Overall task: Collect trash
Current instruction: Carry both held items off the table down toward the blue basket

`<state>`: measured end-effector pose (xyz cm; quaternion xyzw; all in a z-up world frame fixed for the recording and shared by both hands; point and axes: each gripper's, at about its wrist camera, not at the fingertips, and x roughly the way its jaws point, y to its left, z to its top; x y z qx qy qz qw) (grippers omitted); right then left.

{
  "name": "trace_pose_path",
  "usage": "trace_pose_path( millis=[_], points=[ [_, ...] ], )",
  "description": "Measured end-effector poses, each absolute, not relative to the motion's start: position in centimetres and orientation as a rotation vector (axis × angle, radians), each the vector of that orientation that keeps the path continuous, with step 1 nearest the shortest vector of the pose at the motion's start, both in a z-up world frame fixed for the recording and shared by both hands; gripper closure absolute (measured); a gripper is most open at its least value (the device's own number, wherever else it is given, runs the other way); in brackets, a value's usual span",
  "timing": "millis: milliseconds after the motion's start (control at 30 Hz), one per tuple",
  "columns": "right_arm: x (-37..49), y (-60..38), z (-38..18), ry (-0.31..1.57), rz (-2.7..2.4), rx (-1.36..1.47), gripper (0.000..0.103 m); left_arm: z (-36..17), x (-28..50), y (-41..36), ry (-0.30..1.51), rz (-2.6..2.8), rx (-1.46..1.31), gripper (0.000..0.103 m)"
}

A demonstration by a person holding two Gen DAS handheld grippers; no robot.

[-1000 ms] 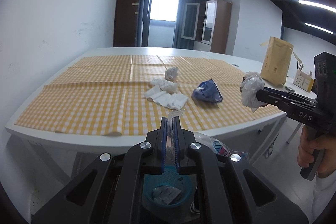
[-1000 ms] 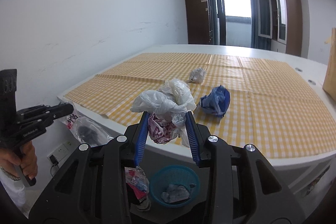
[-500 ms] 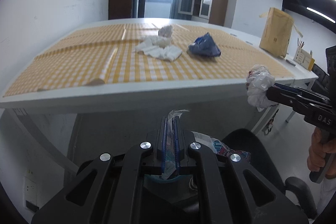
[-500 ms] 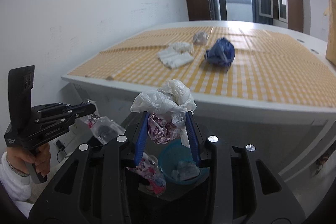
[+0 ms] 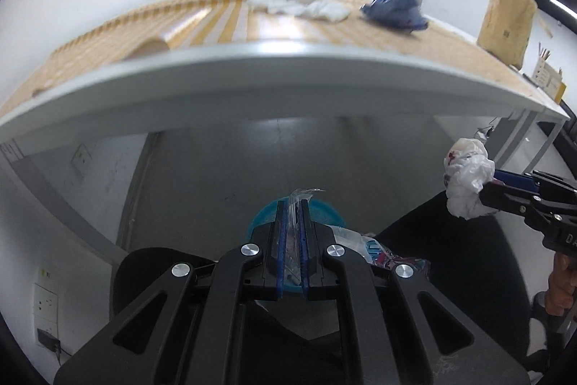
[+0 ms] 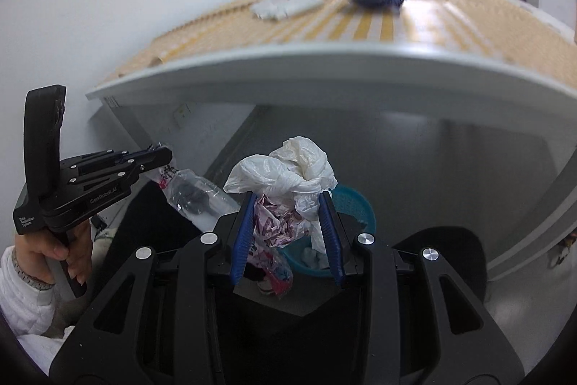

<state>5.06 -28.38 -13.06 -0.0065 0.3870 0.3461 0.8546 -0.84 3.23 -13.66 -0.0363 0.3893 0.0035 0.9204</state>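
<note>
My left gripper (image 5: pixel 293 204) is shut on a clear plastic wrapper (image 5: pixel 300 196); in the right wrist view it hangs as a clear bag (image 6: pixel 194 193) from the left gripper (image 6: pixel 160 154). My right gripper (image 6: pixel 288 201) is shut on a crumpled white plastic bag (image 6: pixel 288 168), which also shows in the left wrist view (image 5: pixel 467 181). Both are held below the table edge, above a blue basket (image 6: pixel 355 204) on the floor, which also shows in the left wrist view (image 5: pixel 324 210). White tissues (image 5: pixel 299 4) and a blue crumpled bag (image 5: pixel 395 8) lie on the table.
The white table edge (image 5: pixel 252 74) with a yellow checked cloth (image 6: pixel 360 24) arches overhead. A brown paper bag (image 5: pixel 505 20) stands at its right end. A dark chair seat (image 5: pixel 450 240) is beside the basket. More wrappers (image 5: pixel 389 255) lie by the basket. Wall sockets (image 5: pixel 45 303) are at left.
Both grippers have dropped from table height to below the table edge, toward the blue basket, each still holding its trash.
</note>
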Motion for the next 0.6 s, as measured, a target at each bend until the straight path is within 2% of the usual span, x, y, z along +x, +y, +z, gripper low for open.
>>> trace_pose_path(
  millis=[367,600],
  points=[
    [9.4,-25.8,-22.1,1.022,0.696,0.006,0.070,-20.9,3.6,3.8,0.916,0.051,-0.086,0.098],
    [12.0,-25.1,-25.6,1.132,0.667,0.079,0.070,-25.0,6.5,5.1,0.974,0.103,-0.117,0.098]
  ],
)
